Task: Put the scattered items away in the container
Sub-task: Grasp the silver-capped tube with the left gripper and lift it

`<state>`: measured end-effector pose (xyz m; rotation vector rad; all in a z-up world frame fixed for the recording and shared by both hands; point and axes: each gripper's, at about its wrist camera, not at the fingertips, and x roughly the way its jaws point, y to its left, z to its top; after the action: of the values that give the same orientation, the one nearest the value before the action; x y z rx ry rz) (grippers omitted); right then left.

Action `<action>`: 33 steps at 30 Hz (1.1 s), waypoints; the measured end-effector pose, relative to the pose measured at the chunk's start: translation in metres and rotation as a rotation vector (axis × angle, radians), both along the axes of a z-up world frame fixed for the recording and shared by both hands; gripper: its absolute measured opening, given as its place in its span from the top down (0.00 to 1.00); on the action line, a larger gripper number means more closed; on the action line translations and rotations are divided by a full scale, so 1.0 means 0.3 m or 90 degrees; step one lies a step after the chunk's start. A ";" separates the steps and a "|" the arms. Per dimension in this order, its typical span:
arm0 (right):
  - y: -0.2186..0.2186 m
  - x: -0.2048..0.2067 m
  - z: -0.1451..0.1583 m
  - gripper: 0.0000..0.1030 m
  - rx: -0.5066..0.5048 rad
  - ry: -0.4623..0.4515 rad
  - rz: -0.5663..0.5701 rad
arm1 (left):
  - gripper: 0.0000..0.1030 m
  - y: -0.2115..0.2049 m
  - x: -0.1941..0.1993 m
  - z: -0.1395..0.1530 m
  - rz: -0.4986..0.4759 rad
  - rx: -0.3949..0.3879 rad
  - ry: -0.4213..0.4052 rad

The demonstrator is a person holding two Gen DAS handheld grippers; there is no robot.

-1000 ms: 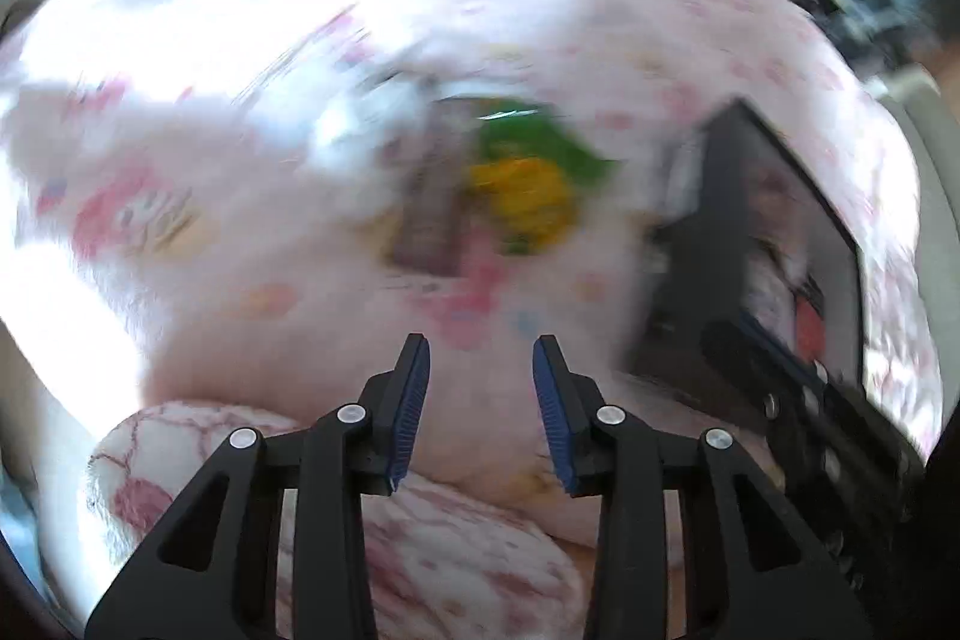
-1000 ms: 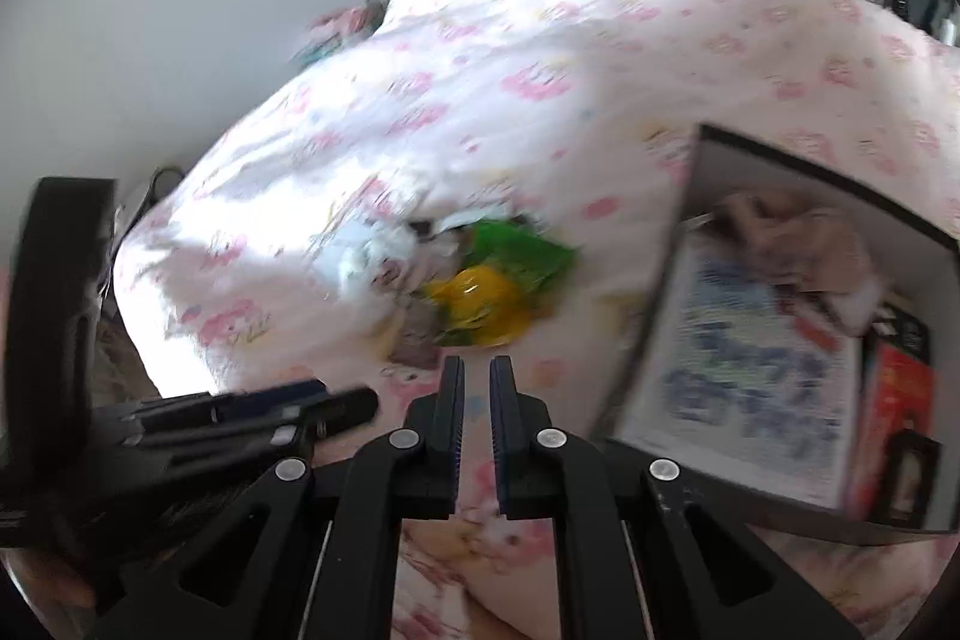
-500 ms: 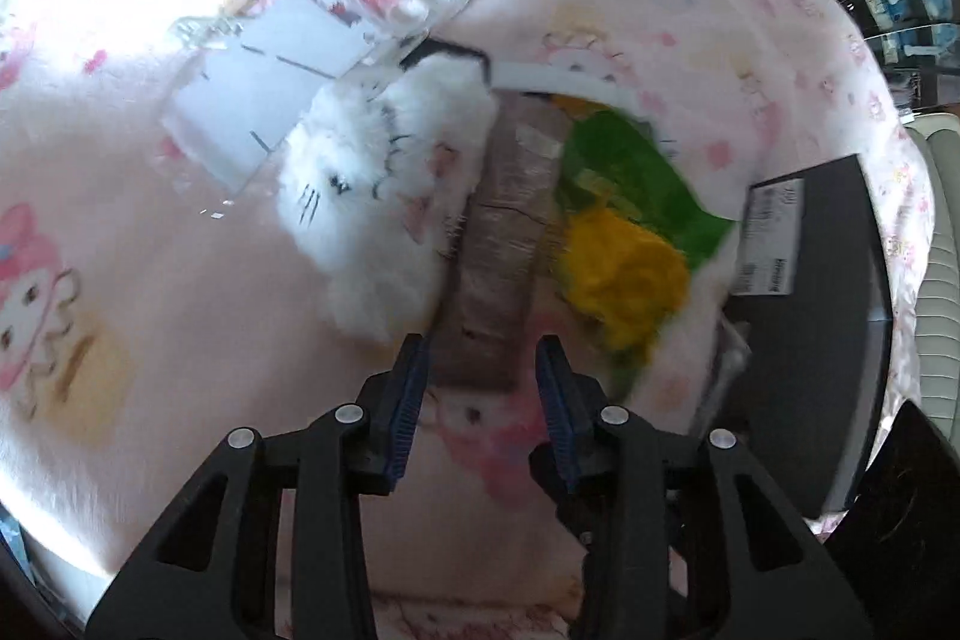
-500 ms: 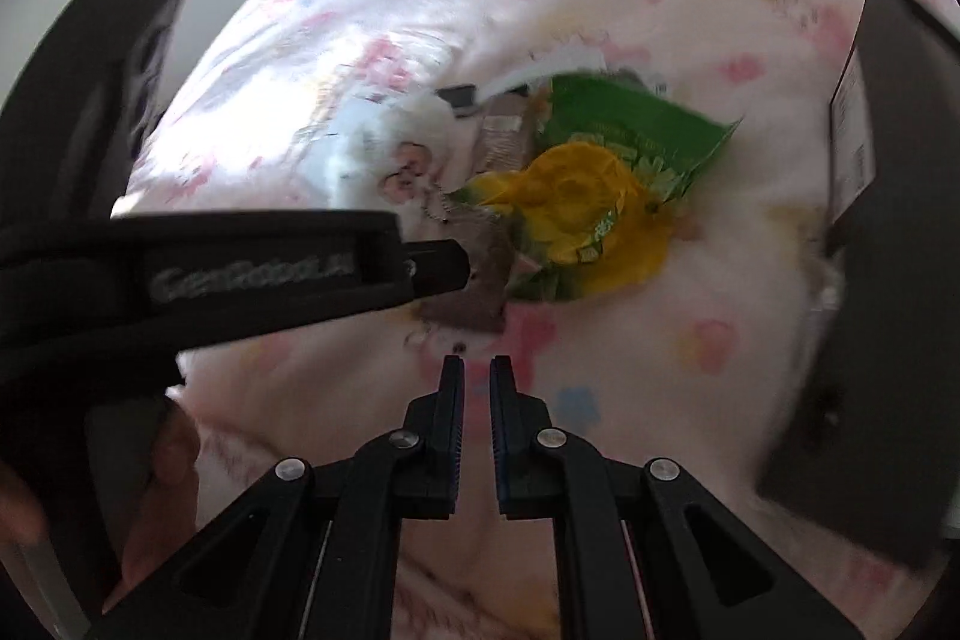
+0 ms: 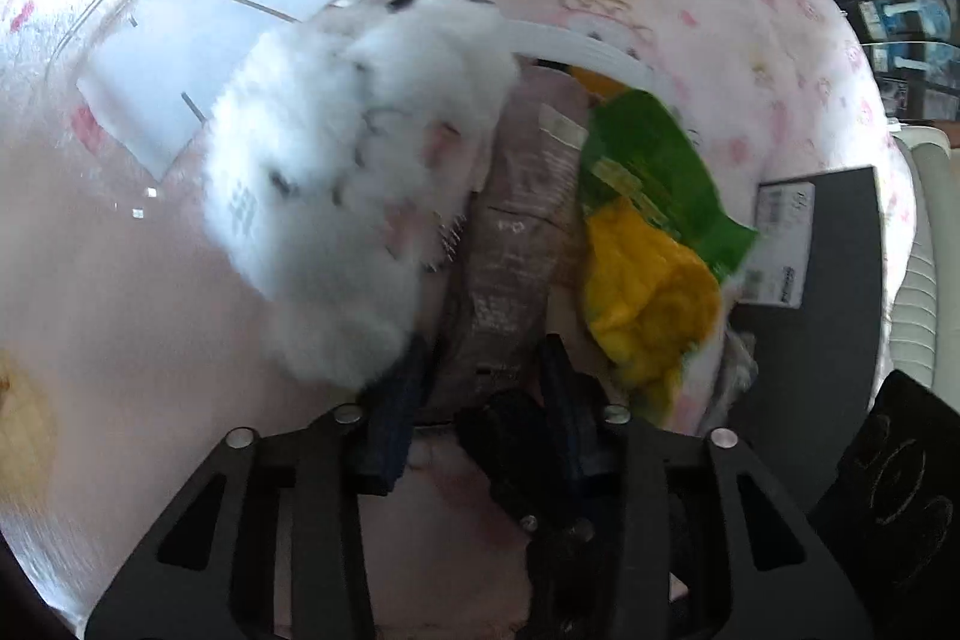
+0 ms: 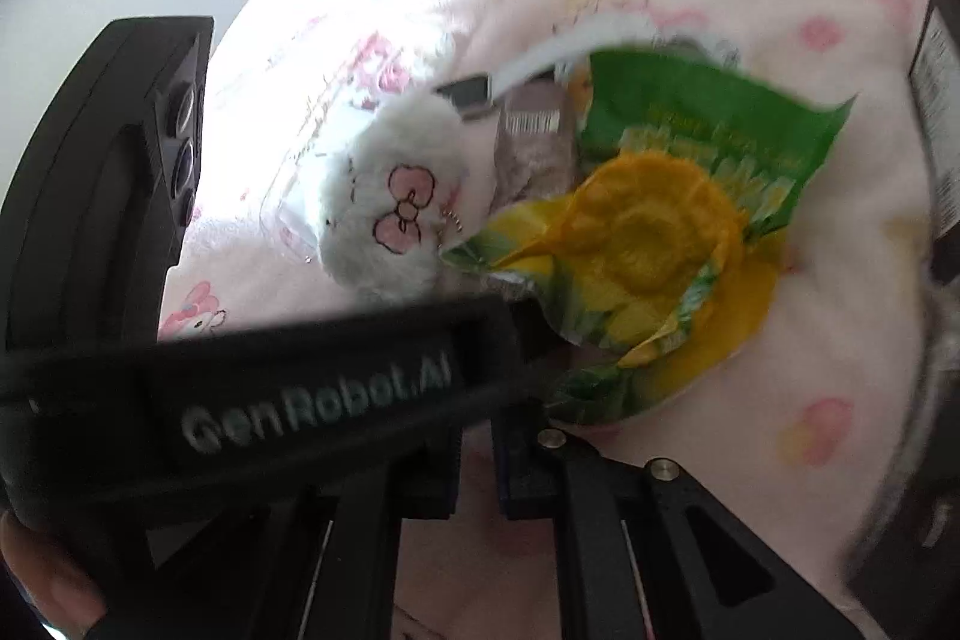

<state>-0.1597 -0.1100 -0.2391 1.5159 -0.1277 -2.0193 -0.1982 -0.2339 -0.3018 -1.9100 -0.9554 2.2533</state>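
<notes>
A pile lies on the pink blanket: a white plush toy (image 5: 336, 196) (image 6: 390, 202), a brown-grey packet (image 5: 516, 232) (image 6: 534, 142) and a green and yellow snack bag (image 5: 654, 304) (image 6: 660, 232). My left gripper (image 5: 480, 388) points down at the pile. The packet's near end lies between its jaws, which are closing; I see no firm press on it. The left finger brushes the plush. My right gripper (image 6: 480, 430) is shut and holds nothing, just short of the snack bag's near edge. The left gripper's black body (image 6: 270, 400) crosses in front of it.
The black box (image 5: 840, 268) (image 6: 942, 100) stands to the right of the pile, with a white label on its side. A clear plastic pack with a white card (image 5: 180, 58) lies behind the plush. A white strip (image 5: 576, 40) curves behind the packet. The printed blanket (image 5: 120, 340) covers everything.
Both grippers have dropped close to the pile. The left jaws now straddle the packet's near end and have narrowed. The left gripper's body fills more of the right wrist view.
</notes>
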 end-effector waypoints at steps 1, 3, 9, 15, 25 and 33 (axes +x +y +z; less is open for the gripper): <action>0.009 0.006 0.008 0.95 -0.002 -0.001 0.000 | 0.73 0.011 0.014 0.016 -0.003 -0.002 0.004; 0.032 0.024 0.020 0.95 -0.011 -0.010 -0.004 | 0.79 0.031 0.035 0.037 -0.008 -0.012 0.010; 0.106 0.114 0.079 0.95 -0.007 0.002 -0.004 | 0.84 0.112 0.094 0.078 -0.033 0.009 0.013; 0.147 0.107 0.088 0.94 -0.002 0.005 -0.034 | 0.78 0.088 0.063 0.040 0.016 -0.018 -0.001; 0.078 0.038 0.031 0.91 0.028 -0.015 -0.001 | 0.61 0.075 -0.018 -0.081 0.056 0.030 -0.026; 0.095 0.084 0.068 0.91 -0.009 0.000 0.011 | 0.74 0.140 0.045 -0.013 0.018 0.049 0.010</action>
<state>-0.1344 -0.0814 -0.2188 1.5029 -0.1268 -2.0011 -0.1848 -0.1921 -0.3058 -1.8574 -1.0582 2.2087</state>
